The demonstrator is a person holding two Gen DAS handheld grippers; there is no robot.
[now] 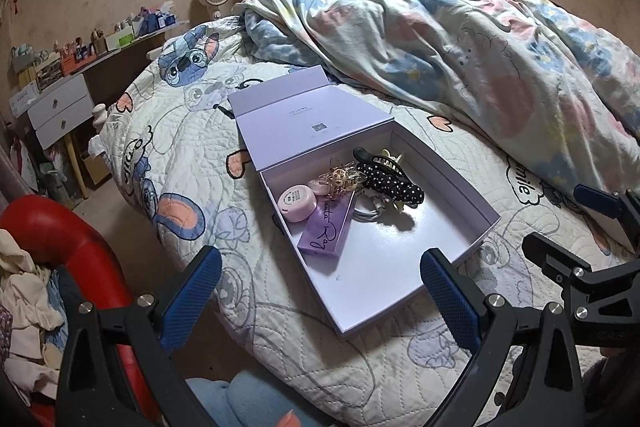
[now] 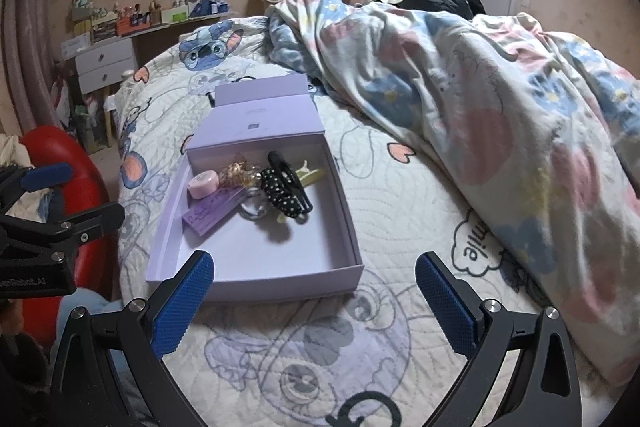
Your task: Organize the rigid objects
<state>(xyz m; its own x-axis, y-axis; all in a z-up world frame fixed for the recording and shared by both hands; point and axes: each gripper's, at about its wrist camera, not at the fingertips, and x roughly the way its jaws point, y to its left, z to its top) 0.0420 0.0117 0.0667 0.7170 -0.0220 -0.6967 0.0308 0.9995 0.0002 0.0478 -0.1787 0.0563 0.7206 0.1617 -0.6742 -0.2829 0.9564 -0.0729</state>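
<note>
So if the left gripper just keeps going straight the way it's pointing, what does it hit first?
Probably the open lilac cardboard box on the quilted bed cover: the open left gripper is aimed at its near corner and bare floor. Depth is hard to judge through the fisheye.

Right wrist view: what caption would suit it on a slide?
Open claw poised over a lavender box of hair clips and trinkets on a cartoon-print quilt.

The bed [image 1: 168, 163], covered in a cartoon quilt, carries an open lilac box [image 1: 448, 187] at frame centre and a rumpled flowered duvet [image 1: 440, 39] across the upper right.
</note>
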